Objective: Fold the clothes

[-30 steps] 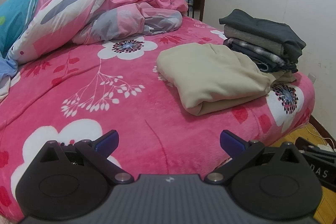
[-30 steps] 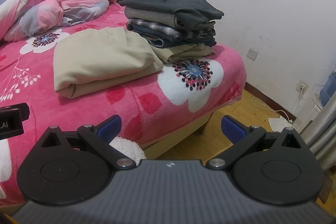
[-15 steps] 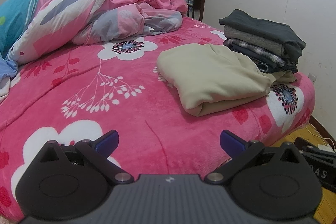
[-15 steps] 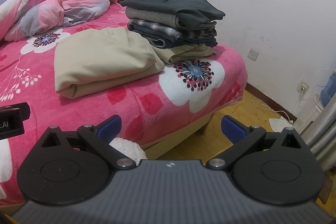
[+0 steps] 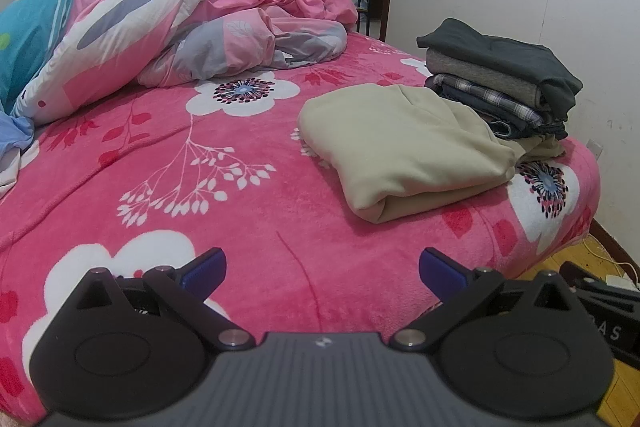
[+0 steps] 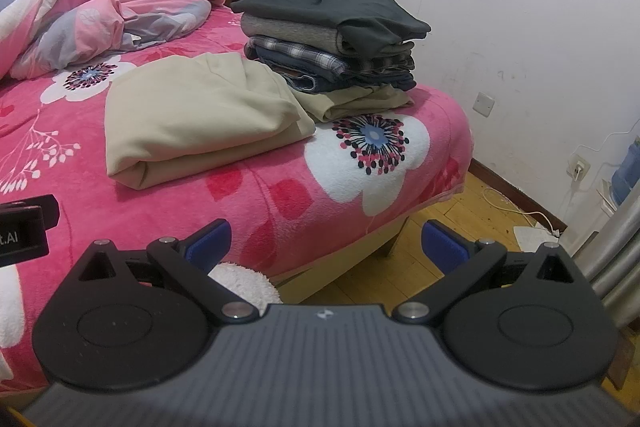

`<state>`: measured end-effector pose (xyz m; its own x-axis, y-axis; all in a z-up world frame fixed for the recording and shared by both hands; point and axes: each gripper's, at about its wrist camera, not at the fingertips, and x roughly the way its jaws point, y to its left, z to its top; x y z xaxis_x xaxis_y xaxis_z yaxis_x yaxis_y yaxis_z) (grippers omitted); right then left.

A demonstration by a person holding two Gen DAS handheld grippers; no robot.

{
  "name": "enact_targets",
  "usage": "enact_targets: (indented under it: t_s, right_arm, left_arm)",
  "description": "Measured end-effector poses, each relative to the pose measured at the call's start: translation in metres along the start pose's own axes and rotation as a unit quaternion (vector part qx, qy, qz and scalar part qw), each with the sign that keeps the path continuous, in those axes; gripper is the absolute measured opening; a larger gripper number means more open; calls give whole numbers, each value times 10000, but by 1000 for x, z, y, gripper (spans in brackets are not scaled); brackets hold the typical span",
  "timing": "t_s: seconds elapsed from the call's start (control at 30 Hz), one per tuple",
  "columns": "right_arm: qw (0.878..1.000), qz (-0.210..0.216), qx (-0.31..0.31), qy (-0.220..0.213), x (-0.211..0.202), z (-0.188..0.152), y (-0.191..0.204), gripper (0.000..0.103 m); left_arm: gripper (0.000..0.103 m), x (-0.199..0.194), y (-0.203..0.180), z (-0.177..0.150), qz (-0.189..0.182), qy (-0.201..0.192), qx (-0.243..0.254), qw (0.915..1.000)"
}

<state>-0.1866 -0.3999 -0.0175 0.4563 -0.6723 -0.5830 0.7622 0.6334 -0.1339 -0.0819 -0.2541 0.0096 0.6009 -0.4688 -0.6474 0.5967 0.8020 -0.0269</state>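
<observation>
A folded beige garment (image 5: pixel 400 147) (image 6: pixel 196 119) lies on the pink flowered bed (image 5: pixel 240 211) (image 6: pixel 280 195), near its right corner. Just behind it stands a stack of folded clothes (image 5: pixel 504 83) (image 6: pixel 332 43), dark grey on top, plaid and denim below, beige at the bottom. My left gripper (image 5: pixel 322 267) is open and empty, held low over the bed's front edge, well short of the beige garment. Open and empty too, my right gripper (image 6: pixel 326 243) hovers off the bed's corner, over the floor.
A crumpled pink duvet (image 5: pixel 192 27) (image 6: pixel 100 7) fills the back left of the bed. A white wall (image 6: pixel 500 7) runs along the right, with sockets and a cable (image 6: pixel 520 211) on the wooden floor (image 6: pixel 400 259). Something white and fluffy (image 6: pixel 244 283) sits below the bed's edge.
The right wrist view has shifted slightly, so the clothes sit a touch further right in it. The left gripper and the clothes have not moved.
</observation>
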Motion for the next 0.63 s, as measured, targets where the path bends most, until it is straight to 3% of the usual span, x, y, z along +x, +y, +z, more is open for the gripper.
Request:
enact_targets:
  t_s: [0.63]
  right_arm:
    - [10000,4,-3,9,-1,-1,0,102]
  left_arm:
    - [103,0,2,-1,-6,13,0,10000]
